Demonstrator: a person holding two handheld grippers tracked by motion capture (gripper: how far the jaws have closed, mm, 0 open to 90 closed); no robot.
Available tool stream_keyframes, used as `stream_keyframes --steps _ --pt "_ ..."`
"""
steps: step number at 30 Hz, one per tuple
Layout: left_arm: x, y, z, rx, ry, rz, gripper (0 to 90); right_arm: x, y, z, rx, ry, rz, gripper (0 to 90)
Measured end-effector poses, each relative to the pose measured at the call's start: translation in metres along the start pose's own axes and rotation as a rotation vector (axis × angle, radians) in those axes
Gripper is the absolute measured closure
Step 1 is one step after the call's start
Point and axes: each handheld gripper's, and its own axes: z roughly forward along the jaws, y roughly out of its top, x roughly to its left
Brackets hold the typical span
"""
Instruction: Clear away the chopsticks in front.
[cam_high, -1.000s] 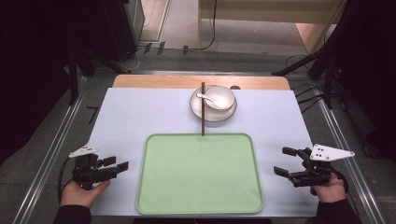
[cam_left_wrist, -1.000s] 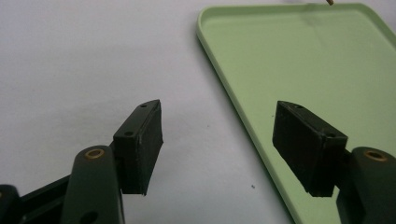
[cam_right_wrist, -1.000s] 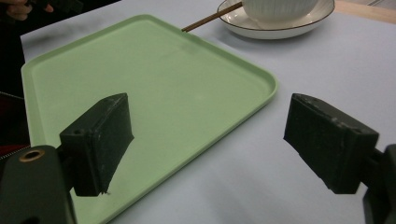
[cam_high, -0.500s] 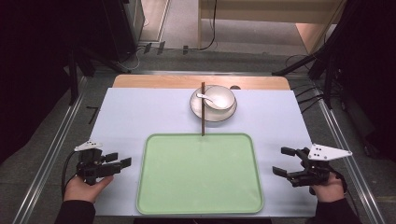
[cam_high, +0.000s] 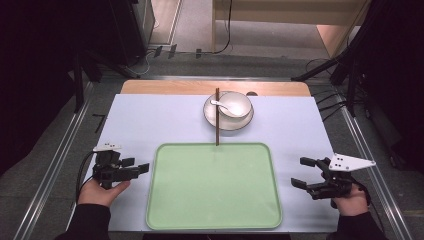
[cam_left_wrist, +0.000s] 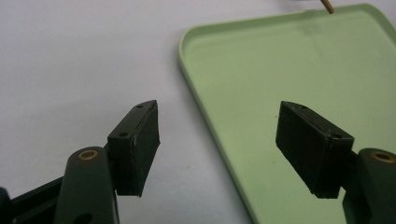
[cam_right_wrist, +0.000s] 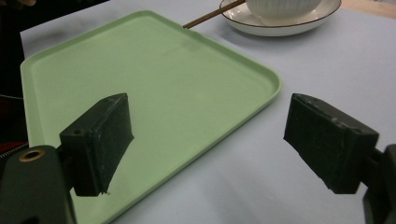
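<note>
Nearest, at 8 o'clock: left gripper (cam_high: 142, 168) held low beside the green tray (cam_high: 215, 220), jaws wide apart and empty, straddling the tray's left rim in the left gripper view (cam_left_wrist: 217, 140). At 4 o'clock: right gripper (cam_high: 299, 172), likewise spread wide with nothing between the jaws, just off the tray's right edge (cam_right_wrist: 275, 88).

Farther, toward 12 o'clock: brown chopsticks (cam_high: 217, 116) lying straight, near tip resting on the tray's far rim, far end against the plate (cam_high: 220, 121) that carries a white bowl (cam_high: 234, 105) with a white spoon (cam_high: 220, 104) inside.

Probably best: reach forward with one gripper, keep jaws open until astride the sticks, close across the middle, lift level to avoid nudging the plate or tipping the bowl.
</note>
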Motion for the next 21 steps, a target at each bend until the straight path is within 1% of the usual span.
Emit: stream_keyframes --steps 1,4,7,8,9,11,12,13,16,18,19,20,21 --pt "-0.002 0.003 0.001 0.006 -0.005 0.012 30.6 0.000 0.000 0.000 0.000 0.000 0.000 15.6" --pt "-0.008 0.012 0.002 0.032 0.004 0.050 30.7 0.000 0.000 0.000 -0.003 -0.005 0.001 15.6" --pt "-0.013 0.020 0.005 0.016 -0.012 0.049 30.3 0.001 0.001 -0.004 -0.010 -0.026 -0.016 15.6" --pt "-0.014 0.022 0.006 0.016 -0.015 0.053 29.8 0.001 0.002 -0.004 -0.028 -0.026 -0.007 15.6" --pt "-0.016 0.025 0.007 0.013 -0.012 0.057 29.8 0.001 0.002 -0.004 -0.028 -0.026 -0.007 15.6" --pt "-0.019 0.029 0.011 0.015 -0.010 0.065 29.7 0.000 0.001 -0.004 -0.024 -0.025 -0.008 15.6" --pt "-0.021 0.033 0.014 0.017 -0.008 0.069 29.7 0.000 0.001 -0.003 -0.011 -0.020 -0.003 15.6" --pt "-0.021 0.033 0.014 0.017 -0.008 0.069 29.7 0.000 0.001 -0.003 -0.011 -0.020 -0.003 15.6" --pt "-0.023 0.040 0.020 0.017 -0.007 0.068 29.9 -0.001 0.000 -0.002 -0.006 -0.014 0.001 15.6" --pt "-0.025 0.046 0.024 0.019 -0.004 0.079 31.0 -0.001 0.000 0.000 0.007 -0.003 0.011 15.6" --pt "-0.027 0.049 0.027 0.018 0.002 0.086 31.0 -0.001 0.000 0.000 0.007 -0.003 0.011 15.6" --pt "-0.029 0.052 0.030 0.017 0.001 0.093 31.3 -0.001 -0.001 0.001 0.020 -0.002 0.005 15.6" --pt "-0.030 0.055 0.032 0.016 -0.002 0.094 31.3 -0.001 -0.001 0.001 0.020 -0.002 0.005 15.6"
